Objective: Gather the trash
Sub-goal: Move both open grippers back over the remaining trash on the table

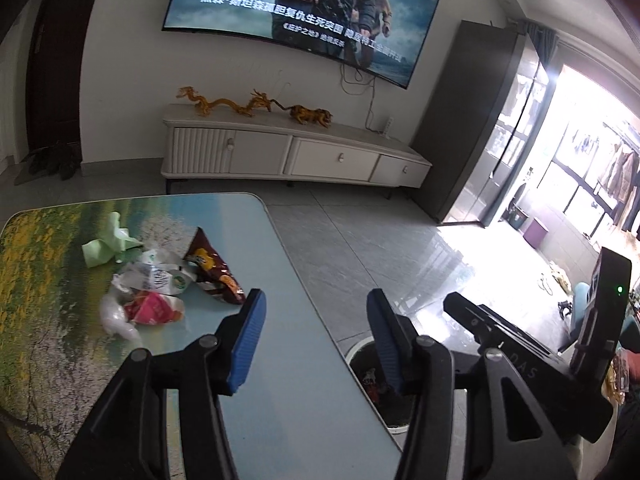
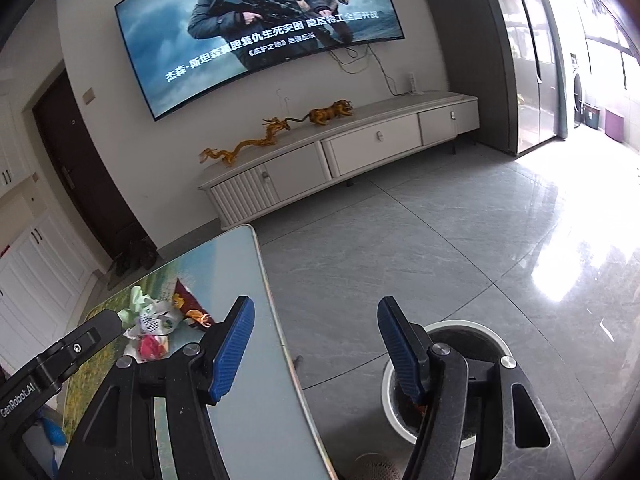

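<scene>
A heap of trash lies on the table (image 1: pixel 288 360): a green bag (image 1: pixel 106 246), a white printed bag (image 1: pixel 160 274), a dark red snack packet (image 1: pixel 214 270) and a pink wrapper (image 1: pixel 154 308). My left gripper (image 1: pixel 316 340) is open and empty over the table's right edge, right of the heap. A white bin (image 2: pixel 448 380) stands on the floor beside the table with trash inside; it also shows in the left wrist view (image 1: pixel 376 384). My right gripper (image 2: pixel 316 350) is open and empty, its right finger above the bin. The heap shows in the right wrist view (image 2: pixel 156 328).
A white TV cabinet (image 1: pixel 296 152) with gold figurines stands against the far wall under a wall TV (image 1: pixel 304 12). A dark tall cabinet (image 1: pixel 484 120) stands at the right. Grey tiled floor (image 2: pixel 460 248) lies between table and cabinet. The right gripper's body (image 1: pixel 540 352) sits right of my left one.
</scene>
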`<control>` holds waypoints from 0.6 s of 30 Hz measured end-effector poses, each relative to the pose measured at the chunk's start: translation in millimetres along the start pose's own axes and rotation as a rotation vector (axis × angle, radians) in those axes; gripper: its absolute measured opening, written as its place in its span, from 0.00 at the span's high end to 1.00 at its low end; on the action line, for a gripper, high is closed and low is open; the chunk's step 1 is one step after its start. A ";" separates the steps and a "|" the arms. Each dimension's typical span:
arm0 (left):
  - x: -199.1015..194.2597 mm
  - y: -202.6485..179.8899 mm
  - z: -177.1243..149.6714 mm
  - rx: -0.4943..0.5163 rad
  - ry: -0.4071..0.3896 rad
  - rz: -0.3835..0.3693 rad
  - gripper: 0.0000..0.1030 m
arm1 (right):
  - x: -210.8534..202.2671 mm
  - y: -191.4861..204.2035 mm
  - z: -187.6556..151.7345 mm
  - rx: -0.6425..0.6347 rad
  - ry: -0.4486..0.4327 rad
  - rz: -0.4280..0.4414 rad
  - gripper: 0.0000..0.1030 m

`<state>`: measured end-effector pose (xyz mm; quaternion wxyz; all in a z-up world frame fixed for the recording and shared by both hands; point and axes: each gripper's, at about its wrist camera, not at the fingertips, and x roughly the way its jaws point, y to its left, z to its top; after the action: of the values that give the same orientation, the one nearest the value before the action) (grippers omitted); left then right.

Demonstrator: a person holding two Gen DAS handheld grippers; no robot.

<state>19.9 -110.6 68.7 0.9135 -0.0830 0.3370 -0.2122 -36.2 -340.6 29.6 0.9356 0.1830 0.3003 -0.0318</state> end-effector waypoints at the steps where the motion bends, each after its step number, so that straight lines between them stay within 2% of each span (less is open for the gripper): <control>1: -5.3 5.0 -1.6 -0.010 -0.011 0.014 0.49 | -0.9 6.1 -0.3 -0.011 -0.001 0.010 0.40; 9: -39.9 48.5 -3.4 -0.089 -0.087 0.119 0.46 | -12.1 56.1 -7.7 -0.095 -0.007 0.084 0.39; 18: -71.1 74.4 -3.5 -0.145 -0.141 0.173 0.46 | -27.7 90.4 -12.9 -0.158 -0.027 0.138 0.38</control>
<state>-6.3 -12.4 85.4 0.9415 -0.1339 0.2923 -0.1012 -50.6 -253.1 65.0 0.9510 0.1283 0.2761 0.0540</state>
